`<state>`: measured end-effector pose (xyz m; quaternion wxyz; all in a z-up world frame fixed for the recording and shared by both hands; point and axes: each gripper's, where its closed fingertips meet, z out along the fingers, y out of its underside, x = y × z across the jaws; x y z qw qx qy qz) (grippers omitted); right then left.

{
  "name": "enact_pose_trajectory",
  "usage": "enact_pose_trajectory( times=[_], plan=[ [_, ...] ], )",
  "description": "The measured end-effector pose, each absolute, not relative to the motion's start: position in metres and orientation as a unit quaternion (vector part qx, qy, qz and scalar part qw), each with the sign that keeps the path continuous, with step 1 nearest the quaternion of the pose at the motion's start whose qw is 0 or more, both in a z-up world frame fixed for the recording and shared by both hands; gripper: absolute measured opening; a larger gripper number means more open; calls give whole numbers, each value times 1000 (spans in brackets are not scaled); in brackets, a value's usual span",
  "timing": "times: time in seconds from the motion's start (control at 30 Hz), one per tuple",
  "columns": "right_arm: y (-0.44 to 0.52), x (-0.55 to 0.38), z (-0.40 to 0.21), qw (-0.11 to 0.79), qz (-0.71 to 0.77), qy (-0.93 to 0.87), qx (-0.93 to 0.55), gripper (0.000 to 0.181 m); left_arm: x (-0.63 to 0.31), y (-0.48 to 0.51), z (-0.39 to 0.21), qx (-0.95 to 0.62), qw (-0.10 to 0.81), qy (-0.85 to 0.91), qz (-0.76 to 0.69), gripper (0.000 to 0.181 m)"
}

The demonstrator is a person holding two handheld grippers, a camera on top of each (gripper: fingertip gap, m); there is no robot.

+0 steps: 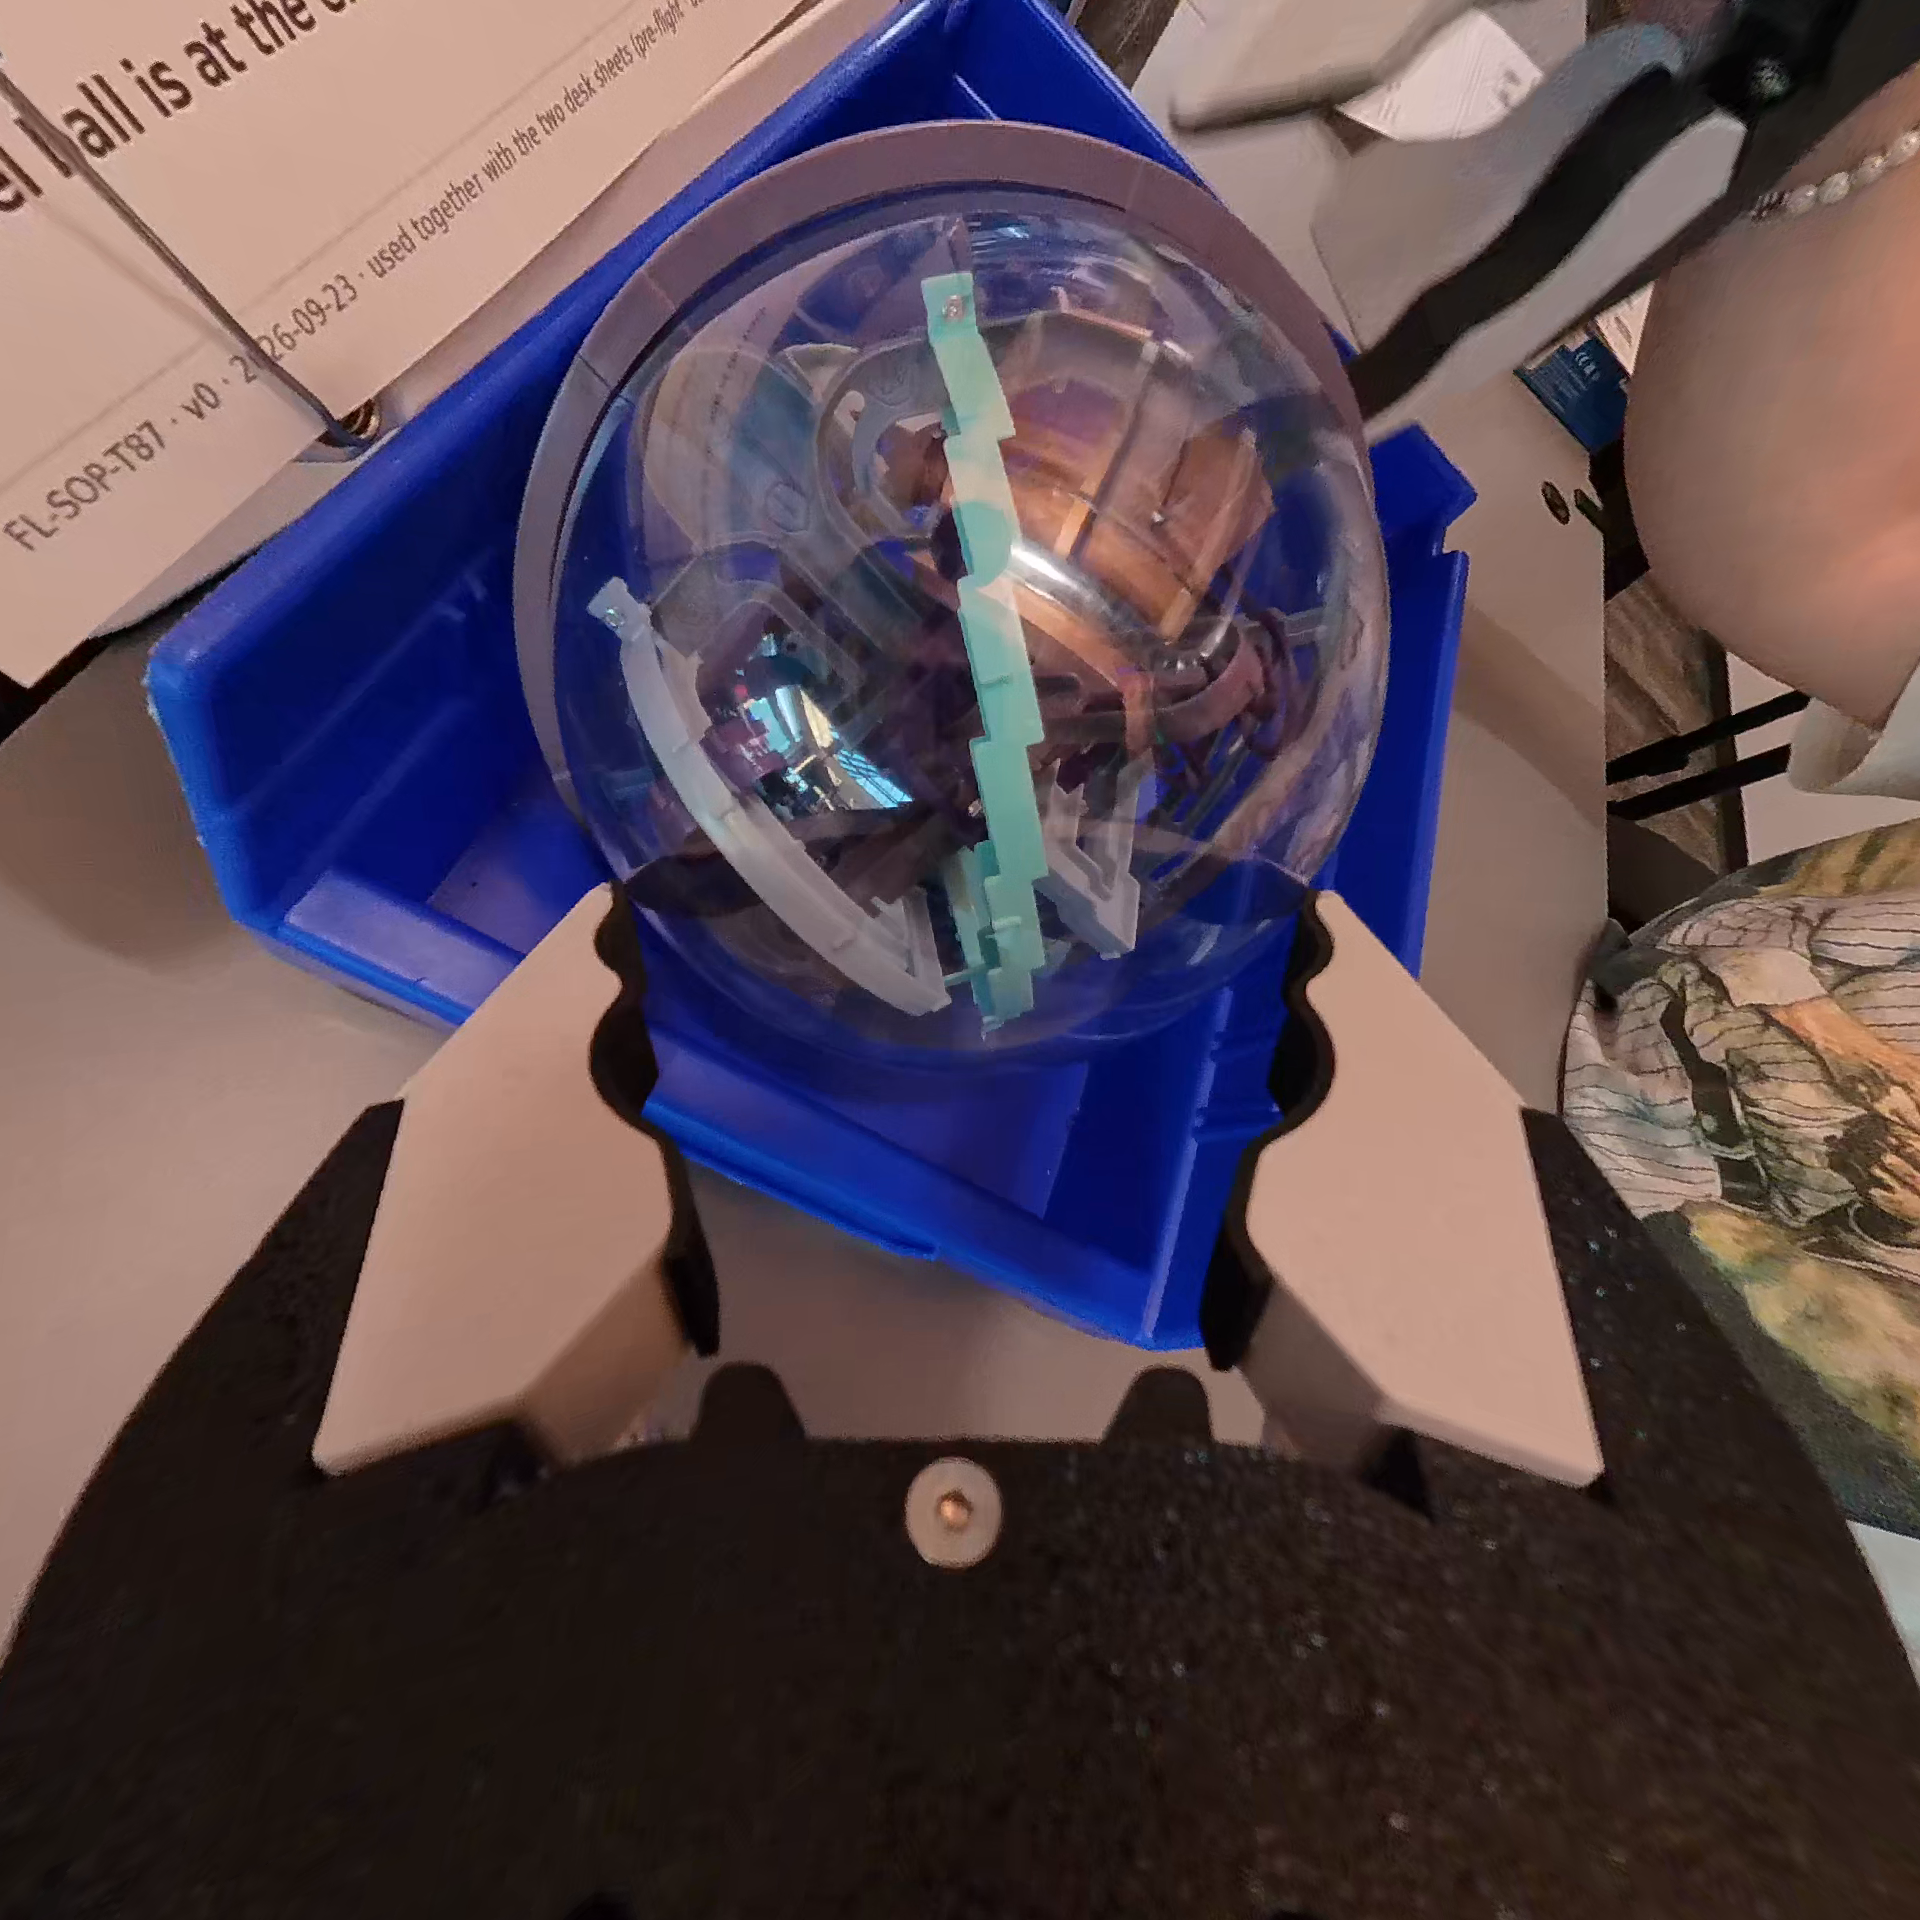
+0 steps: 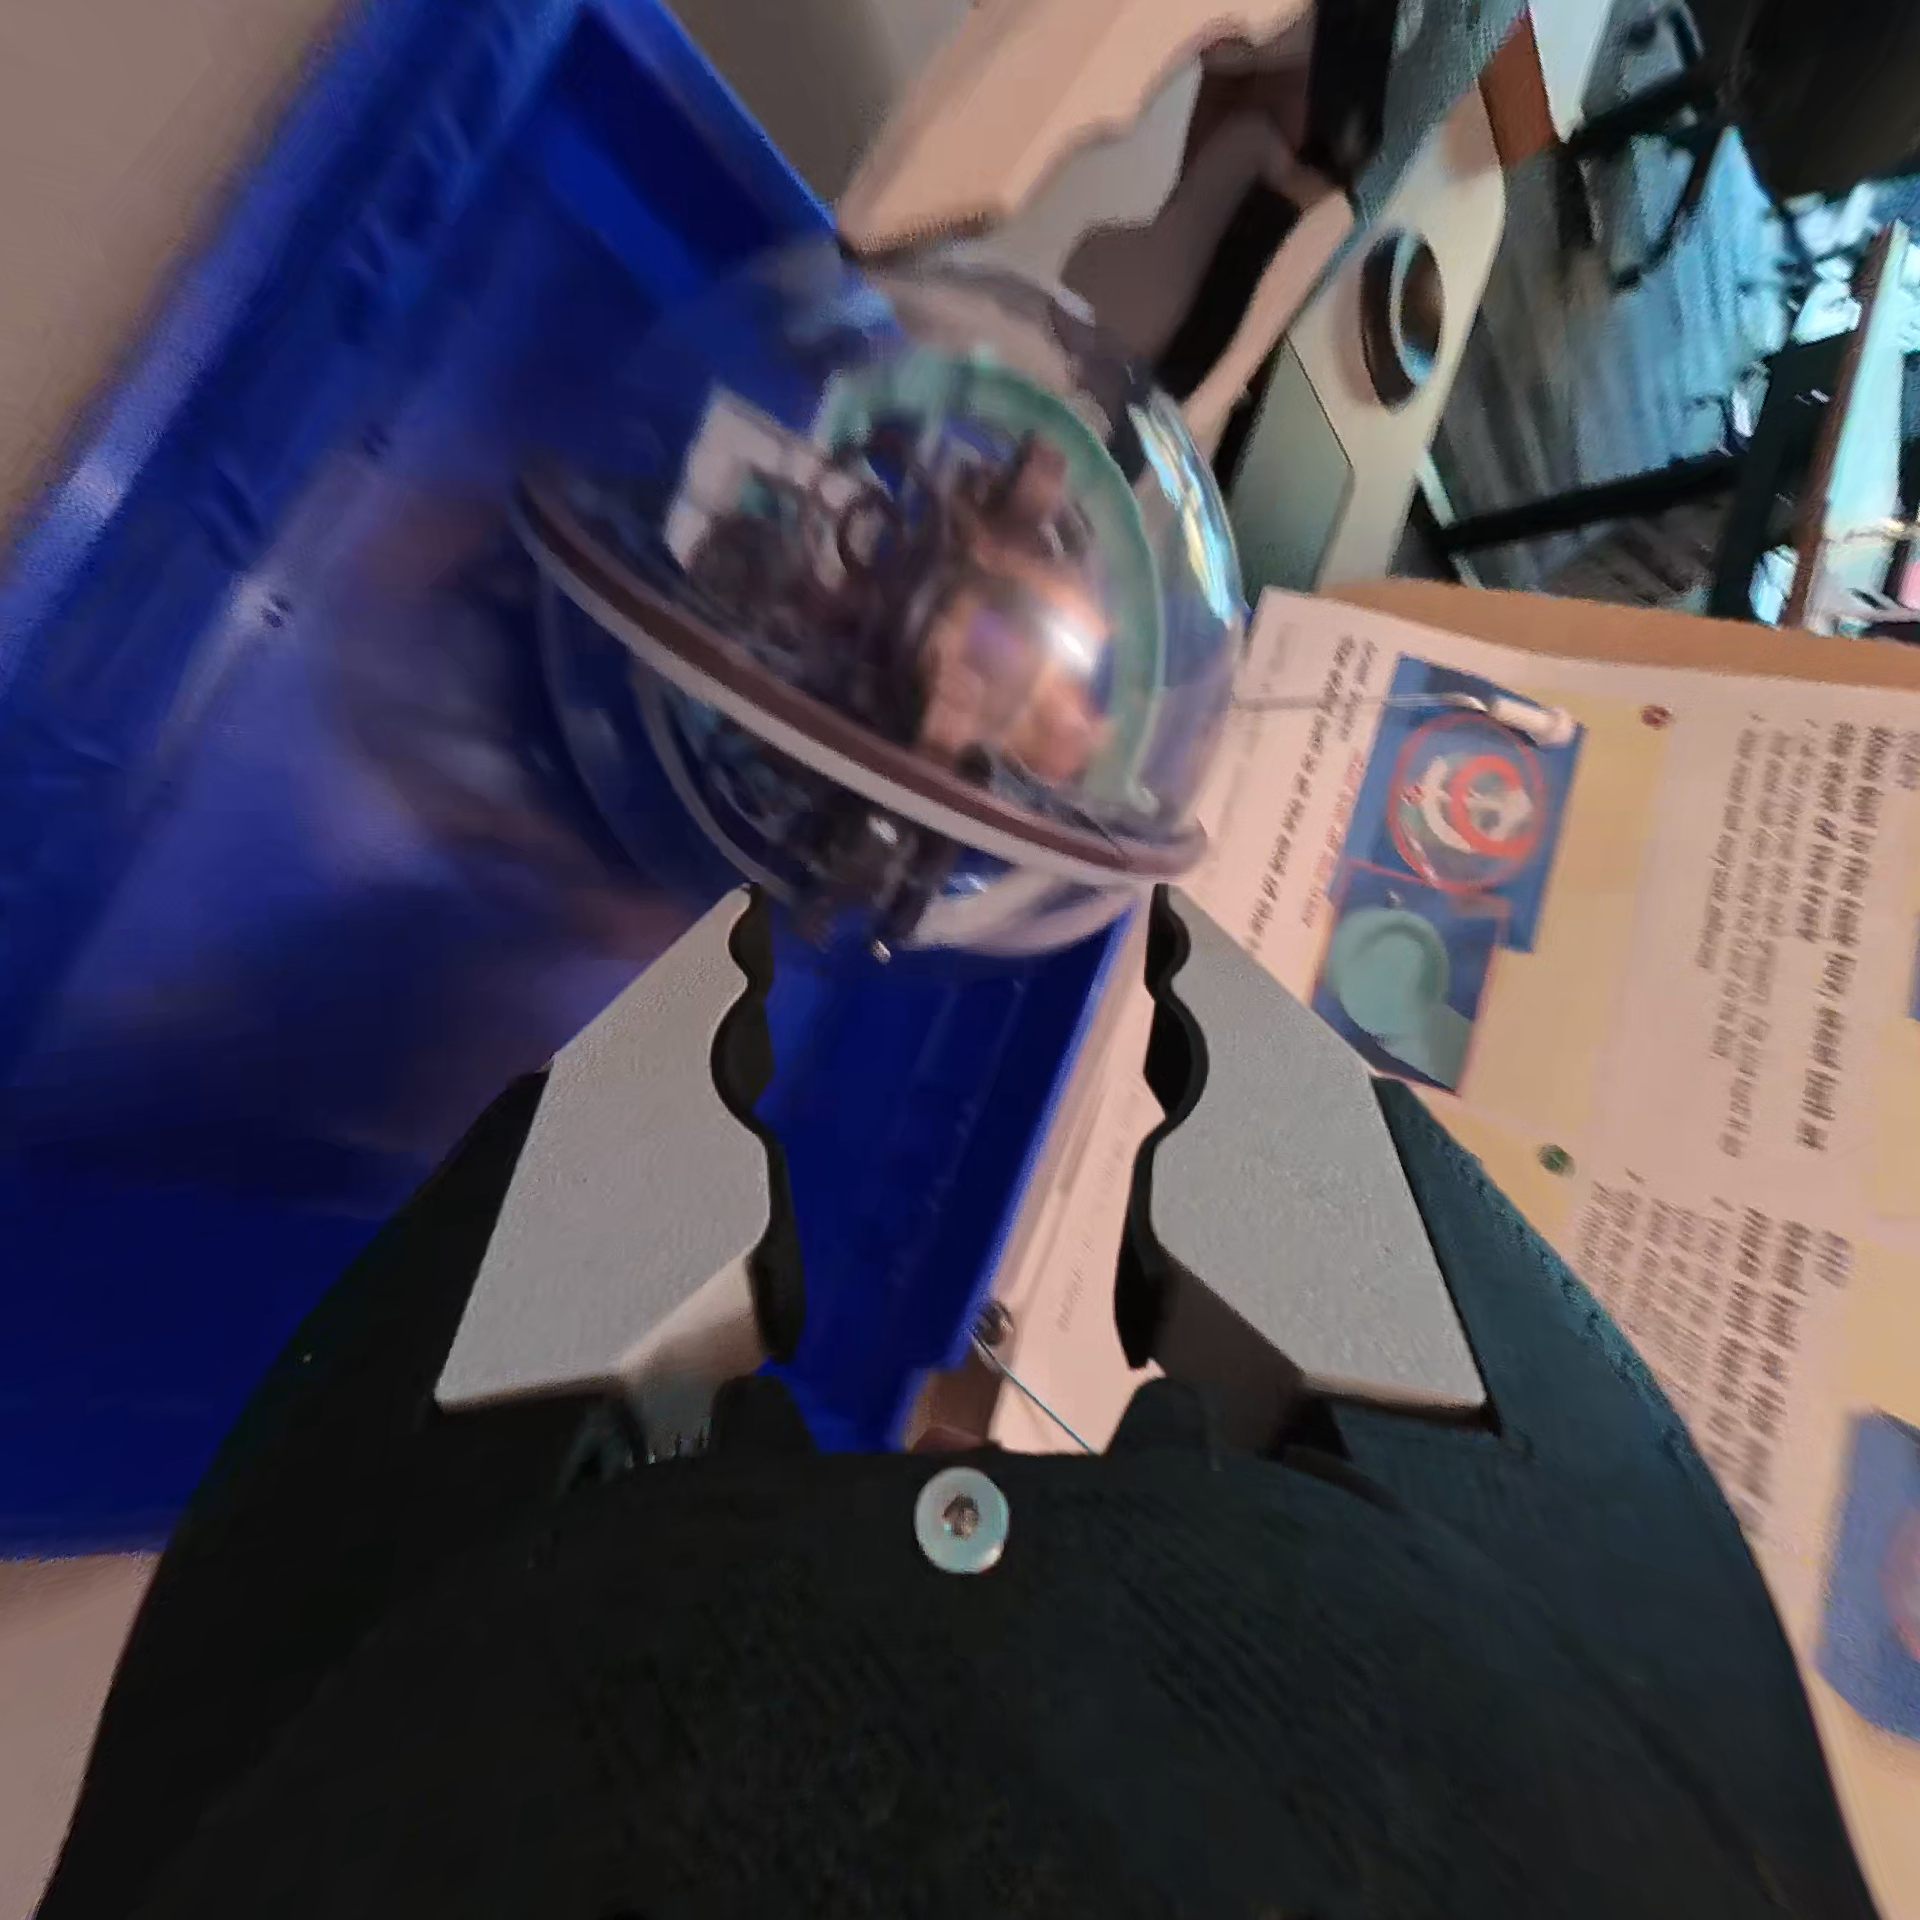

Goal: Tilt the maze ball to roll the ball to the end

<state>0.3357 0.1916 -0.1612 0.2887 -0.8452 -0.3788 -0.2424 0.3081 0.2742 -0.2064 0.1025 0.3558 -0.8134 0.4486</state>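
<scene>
Your right wrist view is smeared by motion blur, so the maze ball [image 2: 883, 634] there is only a soft clear globe with dark tracks, and the small rolling ball inside cannot be picked out in either view. The printed instruction sheet [image 2: 1621, 935] on your right is too blurred to make out beyond blue pictures, and it runs off the frame edge.

In the left wrist view the maze ball [image 1: 951, 613] is sharp: a transparent sphere with a grey ring round its middle, a teal stepped track down the centre, a pale grey curved track at the left and brown pieces behind. It sits over the blue bin [image 1: 416, 717], which lies on a light table [image 1: 125, 1018].

Your left gripper [image 1: 961, 904] has its 2 fingers spread wide, tips against the near side of the sphere, though whether they press on it is unclear. Your right gripper [image 2: 951, 914] is also parted, its tips just beneath the ball; contact cannot be told through the blur.

Only the left view shows a white printed card [image 1: 260, 208] behind the bin and the other gripper's fingers at the upper right.
</scene>
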Motion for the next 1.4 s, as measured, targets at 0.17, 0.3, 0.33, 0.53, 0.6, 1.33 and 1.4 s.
enact_pose_trajectory(
  times=[0.17, 0.3, 0.33, 0.53, 0.6, 1.33, 1.4],
  plan=[
    [193, 335, -168, 295, -227, -360, -856, 72, 311, 274, -202, 368, 84, -809, 450, 122],
    [198, 330, -166, 307, -226, -358, -852, 70, 314, 275, -199, 398, 94, -785, 465, 127],
    [201, 325, -163, 320, -220, -356, -850, 69, 315, 275, -199, 403, 97, -780, 469, 129],
    [209, 309, -153, 387, -179, -343, -837, 61, 328, 267, -188, 426, 97, -745, 504, 132],
    [219, 294, -144, 438, -148, -340, -819, 47, 342, 265, -178, 458, 115, -698, 539, 120],
    [208, 304, -152, 398, -186, -339, -832, 69, 369, 249, -167, 465, 113, -694, 537, 91],
    [204, 311, -147, 398, -202, -331, -832, 65, 369, 249, -167, 467, 111, -695, 536, 91]
  ],
)
